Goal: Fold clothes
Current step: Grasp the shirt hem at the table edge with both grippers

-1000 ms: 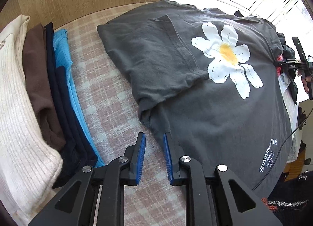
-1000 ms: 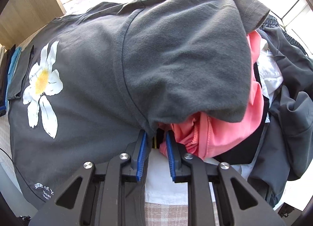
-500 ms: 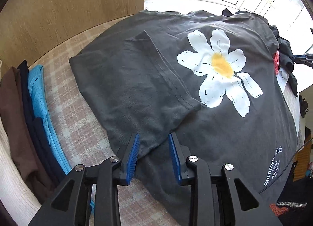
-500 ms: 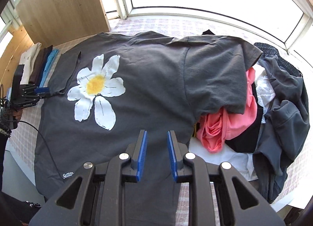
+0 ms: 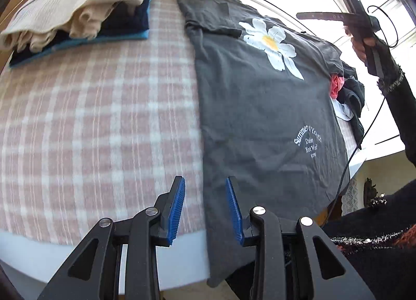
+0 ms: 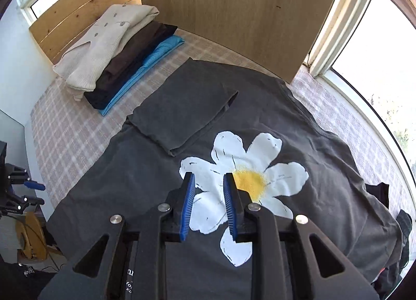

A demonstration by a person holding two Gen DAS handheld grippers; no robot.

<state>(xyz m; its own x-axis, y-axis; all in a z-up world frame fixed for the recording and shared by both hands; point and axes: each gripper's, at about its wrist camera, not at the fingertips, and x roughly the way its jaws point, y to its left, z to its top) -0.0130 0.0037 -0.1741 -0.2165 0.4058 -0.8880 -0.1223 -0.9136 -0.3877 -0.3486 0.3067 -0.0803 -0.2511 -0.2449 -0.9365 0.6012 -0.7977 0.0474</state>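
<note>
A dark grey T-shirt (image 5: 260,107) (image 6: 145,170) with a white daisy print (image 6: 260,165) lies flat on the checked table cover (image 5: 91,118). Its left sleeve (image 6: 187,110) is folded in over the chest. My left gripper (image 5: 204,183) hovers over the shirt's left edge near the hem at the table's front. Its jaws are opening, and the pads do not press on the cloth. My right gripper (image 6: 209,178) hangs above the daisy, jaws a little apart, nothing between them. In the left wrist view a hand holds the right gripper (image 5: 312,16) up high.
A stack of folded clothes (image 5: 78,14) (image 6: 117,45) sits at the far left by a wooden panel (image 6: 234,14). A heap of unfolded pink, white and dark garments (image 5: 345,92) lies beyond the shirt's right side. Windows border the far edge.
The left gripper slid from the folded sleeve down to the shirt's hem edge and its jaws widened. The right gripper left the right sleeve, rose and swung over the daisy.
</note>
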